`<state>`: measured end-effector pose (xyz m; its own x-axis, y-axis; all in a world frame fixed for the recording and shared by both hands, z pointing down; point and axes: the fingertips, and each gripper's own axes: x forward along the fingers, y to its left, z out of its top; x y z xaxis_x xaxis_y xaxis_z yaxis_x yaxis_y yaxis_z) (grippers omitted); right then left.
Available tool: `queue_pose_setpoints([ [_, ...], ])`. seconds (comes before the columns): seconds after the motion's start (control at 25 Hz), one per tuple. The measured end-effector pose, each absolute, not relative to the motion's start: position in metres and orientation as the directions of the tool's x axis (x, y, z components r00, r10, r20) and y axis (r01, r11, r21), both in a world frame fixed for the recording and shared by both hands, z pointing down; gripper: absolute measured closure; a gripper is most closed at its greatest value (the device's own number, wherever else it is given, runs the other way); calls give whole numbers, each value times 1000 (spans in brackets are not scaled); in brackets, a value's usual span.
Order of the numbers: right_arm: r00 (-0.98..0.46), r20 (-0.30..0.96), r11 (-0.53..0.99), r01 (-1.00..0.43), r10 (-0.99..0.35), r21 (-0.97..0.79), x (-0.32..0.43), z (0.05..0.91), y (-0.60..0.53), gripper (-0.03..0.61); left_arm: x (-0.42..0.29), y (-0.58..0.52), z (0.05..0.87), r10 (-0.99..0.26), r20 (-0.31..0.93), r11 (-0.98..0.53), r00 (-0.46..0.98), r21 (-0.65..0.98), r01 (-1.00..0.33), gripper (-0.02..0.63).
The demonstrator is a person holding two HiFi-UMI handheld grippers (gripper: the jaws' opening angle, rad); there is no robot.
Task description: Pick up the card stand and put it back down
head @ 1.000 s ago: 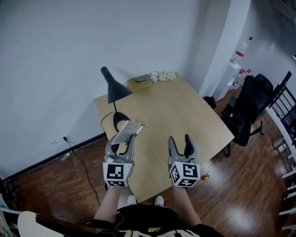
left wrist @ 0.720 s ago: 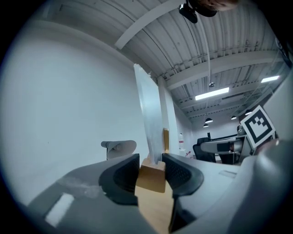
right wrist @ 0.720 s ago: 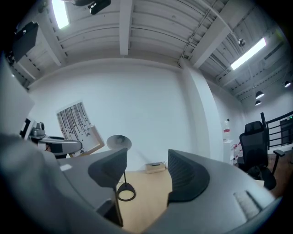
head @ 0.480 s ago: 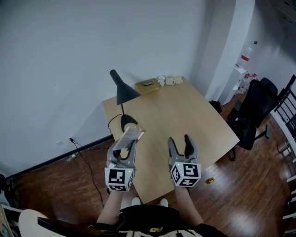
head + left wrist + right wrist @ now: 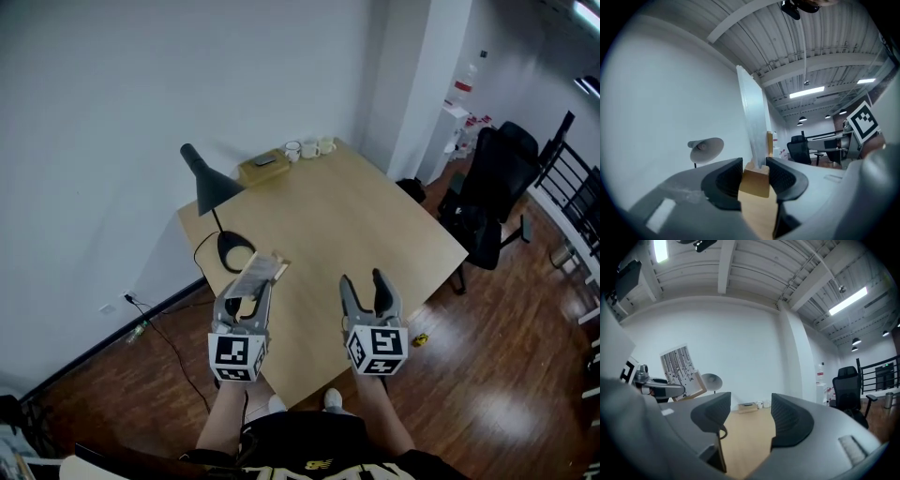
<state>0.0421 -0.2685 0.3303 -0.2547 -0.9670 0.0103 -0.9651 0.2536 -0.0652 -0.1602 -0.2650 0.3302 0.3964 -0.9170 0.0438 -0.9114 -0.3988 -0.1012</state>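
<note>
My left gripper (image 5: 247, 298) is shut on the card stand (image 5: 255, 277), a small wooden block (image 5: 755, 182) with a clear card panel (image 5: 753, 122) standing in it. It hangs in the air above the near left part of the wooden table (image 5: 356, 225). In the right gripper view the stand (image 5: 683, 373) shows at the left, its panel printed with black lines. My right gripper (image 5: 363, 292) is open and empty, level with the left one, over the table's near edge.
A black desk lamp (image 5: 208, 192) stands at the table's left edge, its cord trailing to the floor. A flat box (image 5: 263, 166) and three small cups (image 5: 308, 148) sit at the far corner. A black office chair (image 5: 491, 187) stands right of the table.
The head camera has swung, so the table and lamp sit further left in view. Both grippers keep their places and the stand stays held in the left one.
</note>
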Motion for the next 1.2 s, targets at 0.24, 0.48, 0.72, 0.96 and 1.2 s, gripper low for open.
queue_pose_setpoints([
  [0.24, -91, 54, 86, -992, -994, -89, 115, 351, -251, 301, -89, -284, 356, -824, 113, -565, 555, -97, -820, 449],
  [0.48, 81, 107, -92, -990, -991, -103, 188, 375, -211, 301, -5, -293, 384, -687, 184, -724, 702, -107, -681, 449],
  [0.72, 187, 186, -212, -970, -964, -122, 245, 412, -163, 301, 79, -309, 431, -516, 292, -854, 805, -108, -508, 449],
  [0.96, 198, 267, -241, -960, -943, -142, 270, 462, -146, 301, 144, -329, 514, -390, 430, -919, 814, -126, -374, 466],
  [1.2, 144, 408, -237, -953, -901, -187, 276, 554, -157, 301, 187, -376, 612, -333, 386, -919, 860, 74, -388, 464],
])
